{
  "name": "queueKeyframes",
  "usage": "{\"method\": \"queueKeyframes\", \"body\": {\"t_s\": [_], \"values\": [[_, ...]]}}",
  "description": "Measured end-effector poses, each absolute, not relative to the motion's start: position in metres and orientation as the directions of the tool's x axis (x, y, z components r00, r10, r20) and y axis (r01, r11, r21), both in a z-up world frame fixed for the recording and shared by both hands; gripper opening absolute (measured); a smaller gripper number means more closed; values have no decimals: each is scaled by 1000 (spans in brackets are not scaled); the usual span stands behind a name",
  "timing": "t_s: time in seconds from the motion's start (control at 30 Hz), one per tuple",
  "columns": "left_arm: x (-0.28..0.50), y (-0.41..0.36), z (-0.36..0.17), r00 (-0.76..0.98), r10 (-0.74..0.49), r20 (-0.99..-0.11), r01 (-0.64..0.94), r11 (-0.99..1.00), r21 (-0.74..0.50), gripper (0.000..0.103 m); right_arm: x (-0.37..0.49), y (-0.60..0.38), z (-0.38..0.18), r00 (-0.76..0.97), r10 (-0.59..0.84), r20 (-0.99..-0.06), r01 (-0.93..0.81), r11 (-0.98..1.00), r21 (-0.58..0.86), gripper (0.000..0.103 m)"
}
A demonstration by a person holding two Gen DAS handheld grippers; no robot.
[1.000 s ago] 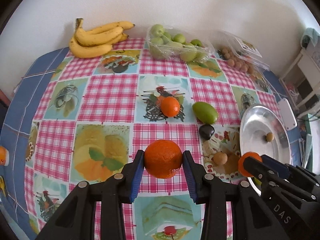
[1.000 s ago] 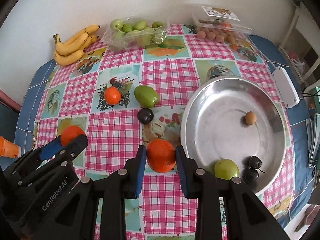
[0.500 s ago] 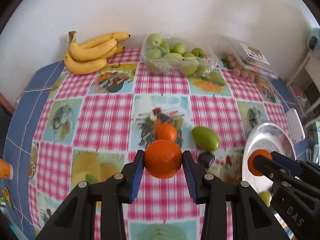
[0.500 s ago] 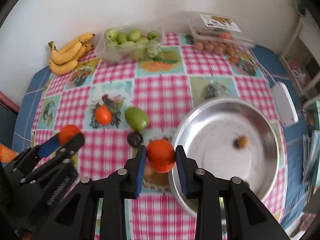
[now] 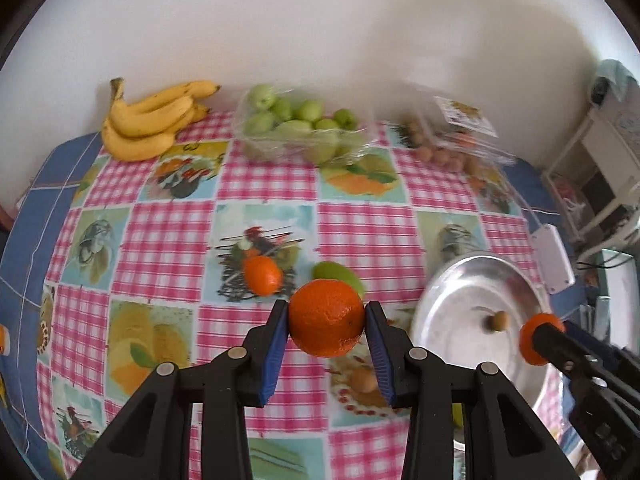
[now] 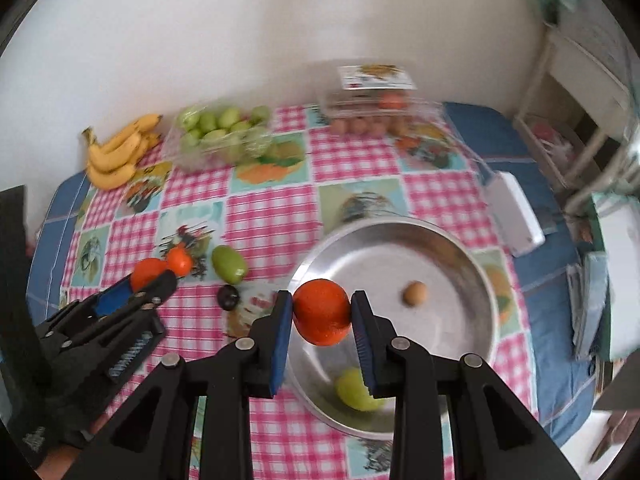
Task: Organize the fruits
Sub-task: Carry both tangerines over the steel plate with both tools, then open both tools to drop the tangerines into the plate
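A checked tablecloth [image 5: 360, 236] in pink and white, with fruit-print panels, spreads beneath and ahead of both grippers. Just ahead of the right gripper [image 6: 322, 314], and partly under it, sits a wide metal bowl [image 6: 472, 276]; from the left gripper [image 5: 326, 322] the same bowl lies off to the right. Far ahead of both, against the wall, rest a clear bag of green fruits [image 5: 300, 128], a bunch of bananas [image 5: 152, 120] to its left and a clear plastic box of small brown fruits [image 6: 372, 108] to its right.

The left gripper is clenched on a large orange [image 5: 326, 322], its blue pads pressing both flanks and holding it clear of the cloth. The right gripper likewise grasps a second orange [image 6: 322, 312], held above the near left rim of the bowl.

Just beyond the left gripper's orange, a green mango [image 6: 229, 264] lies on the cloth, partly hidden in the left wrist view. To its left sits a small tangerine [image 5: 262, 275] on a printed panel. A dark plum [image 6: 229, 297] rests near the mango, between it and the bowl, ahead-left of the right gripper. Inside the bowl, a green fruit [image 6: 354, 390] shows below the right gripper's right finger, and a small brown fruit [image 6: 415, 293] lies ahead-right of the held orange, well apart from it.
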State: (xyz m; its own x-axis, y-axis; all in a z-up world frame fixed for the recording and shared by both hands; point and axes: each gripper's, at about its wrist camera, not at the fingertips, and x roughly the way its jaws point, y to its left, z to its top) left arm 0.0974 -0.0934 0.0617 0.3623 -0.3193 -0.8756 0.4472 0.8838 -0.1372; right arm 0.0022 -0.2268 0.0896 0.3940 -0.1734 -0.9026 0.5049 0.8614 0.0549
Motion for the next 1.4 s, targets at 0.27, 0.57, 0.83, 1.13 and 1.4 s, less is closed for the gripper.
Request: {"method": "queueKeyframes", "body": {"t_s": [0.27, 0.57, 0.83, 1.13, 1.4], "values": [[65, -137, 57, 304, -360, -882, 557, 818, -142, 41, -31, -273, 41, 269, -160, -950, 620, 783, 43, 31], [47, -176, 20, 216, -343, -914, 614, 776, -146, 41, -35, -293, -10, 175, -83, -981, 652, 756, 53, 31], [46, -190, 5, 188, -336, -923, 626, 765, -151, 41, -33, -296, -14, 182, -66, -981, 662, 746, 72, 31], [46, -195, -4, 171, -327, -929, 629, 762, -152, 41, -36, -299, -10, 194, -59, -979, 673, 735, 90, 31], [45, -200, -13, 168, -298, -940, 628, 767, -131, 41, -36, -301, -9, 190, -62, -980, 677, 731, 85, 31]]}}
